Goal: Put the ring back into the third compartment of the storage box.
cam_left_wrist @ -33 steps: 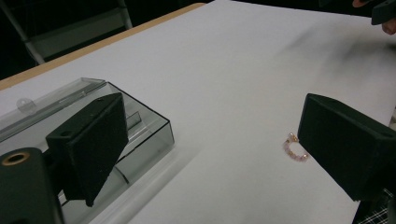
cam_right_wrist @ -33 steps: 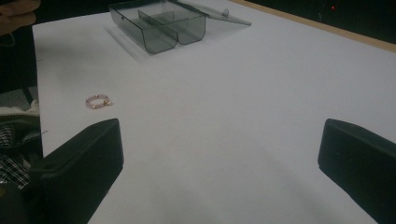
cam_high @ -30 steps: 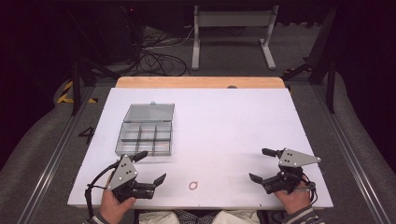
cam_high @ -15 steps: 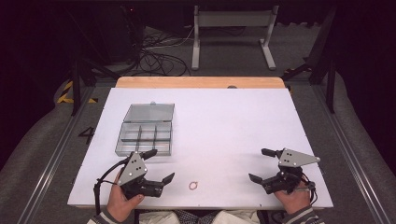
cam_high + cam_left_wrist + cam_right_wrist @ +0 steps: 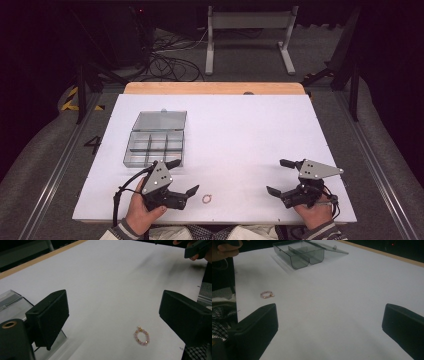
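Note:
A small pink beaded ring (image 5: 207, 199) with gold beads lies flat on the white table near the front edge. My left gripper (image 5: 184, 176) is open just left of it, and the ring (image 5: 142, 337) sits on the table ahead of its spread jaws, toward the right one, untouched. My right gripper (image 5: 276, 176) is open at the front right with nothing between its jaws. From there the ring (image 5: 267, 294) shows far off to the left. A clear compartment box (image 5: 156, 141) stands at the left with its lid folded back.
The white table (image 5: 250, 130) has a wooden strip along its far edge. The box (image 5: 299, 253) holds several dividers. The person's hands and sleeves come in at the bottom edge. Cables and a metal stand lie on the floor beyond the table.
My left gripper has moved right along the front edge, closer to the ring. The right gripper, the ring and the box have stayed put.

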Available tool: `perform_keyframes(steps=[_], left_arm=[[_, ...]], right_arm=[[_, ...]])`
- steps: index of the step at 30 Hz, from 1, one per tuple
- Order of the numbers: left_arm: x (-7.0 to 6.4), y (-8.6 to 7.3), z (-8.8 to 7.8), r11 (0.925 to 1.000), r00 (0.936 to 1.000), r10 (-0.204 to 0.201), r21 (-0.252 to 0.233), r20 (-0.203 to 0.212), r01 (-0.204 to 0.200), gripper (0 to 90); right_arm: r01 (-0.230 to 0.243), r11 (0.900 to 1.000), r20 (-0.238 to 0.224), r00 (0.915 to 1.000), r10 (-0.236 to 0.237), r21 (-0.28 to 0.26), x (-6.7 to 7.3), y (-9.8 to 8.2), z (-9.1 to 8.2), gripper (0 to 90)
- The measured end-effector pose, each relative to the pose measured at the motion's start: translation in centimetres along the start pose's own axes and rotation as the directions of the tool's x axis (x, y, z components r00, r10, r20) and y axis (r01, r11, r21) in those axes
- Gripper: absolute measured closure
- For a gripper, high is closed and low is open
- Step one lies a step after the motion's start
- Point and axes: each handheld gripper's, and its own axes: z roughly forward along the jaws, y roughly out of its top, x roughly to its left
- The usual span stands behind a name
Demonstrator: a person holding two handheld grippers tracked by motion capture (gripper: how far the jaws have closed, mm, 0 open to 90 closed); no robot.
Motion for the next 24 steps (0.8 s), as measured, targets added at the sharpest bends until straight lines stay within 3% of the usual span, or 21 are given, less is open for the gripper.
perform_keyframes(steps=[15, 17, 24], left_arm=[[-0.7, 0.8, 1.5, 0.9997, 0.9992, 0.009, 0.023, 0.038, -0.01, 10.4], [-0.8, 0.9, 1.8, 0.9987, 0.9987, -0.013, 0.05, 0.05, 0.01, 10.9], [-0.6, 1.0, 1.9, 0.9971, 0.9963, -0.038, 0.068, 0.077, 0.033, 14.1]], right_arm=[[-0.001, 1.0, -0.01, 1.0, 0.001, 0.004, 0.0, 0.0, 0.1, 1.5], [0.0, 1.0, -0.01, 0.9999, 0.0, 0.005, 0.0, -0.1, 0.1, 1.5], [0.0, 1.0, -0.012, 0.9999, 0.0, 0.005, 0.0, -0.1, 0.1, 1.5]])
